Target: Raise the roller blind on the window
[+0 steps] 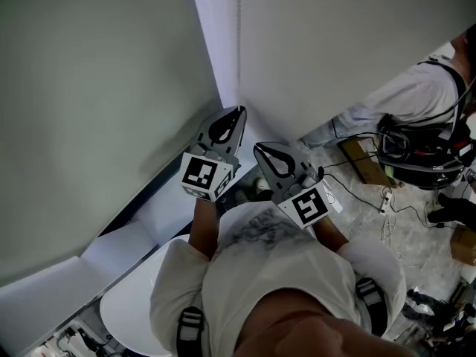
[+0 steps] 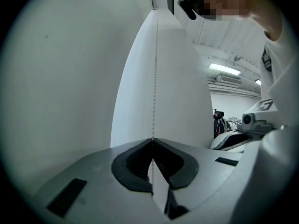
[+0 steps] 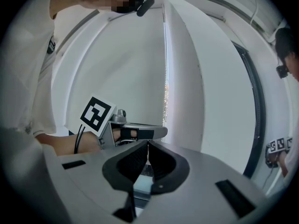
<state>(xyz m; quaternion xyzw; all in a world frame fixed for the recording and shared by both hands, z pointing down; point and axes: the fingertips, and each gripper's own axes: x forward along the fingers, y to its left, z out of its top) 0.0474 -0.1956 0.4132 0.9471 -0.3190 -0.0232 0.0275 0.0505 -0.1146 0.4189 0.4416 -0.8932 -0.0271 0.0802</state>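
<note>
A thin white bead chain [image 2: 154, 78] hangs in front of the white pillar [image 1: 216, 36] between two lowered grey roller blinds [image 1: 97, 110]. My left gripper [image 2: 152, 140] is shut on this chain, which runs straight up from the jaw tips. In the head view the left gripper [image 1: 239, 111] points at the foot of the pillar, where the bead chain [image 1: 239, 43] comes down to it. My right gripper [image 1: 258, 149] sits just right of it and lower. In its own view the right gripper [image 3: 147, 143] is shut with nothing seen between the jaws. The chain [image 3: 165, 101] hangs beyond it.
A white sill [image 1: 171, 207] runs below the left blind. Another person [image 1: 416, 95] crouches at the right, with cables [image 1: 372, 192] and a cardboard box [image 1: 361, 158] on the floor. A white round seat [image 1: 126, 311] is behind my left side.
</note>
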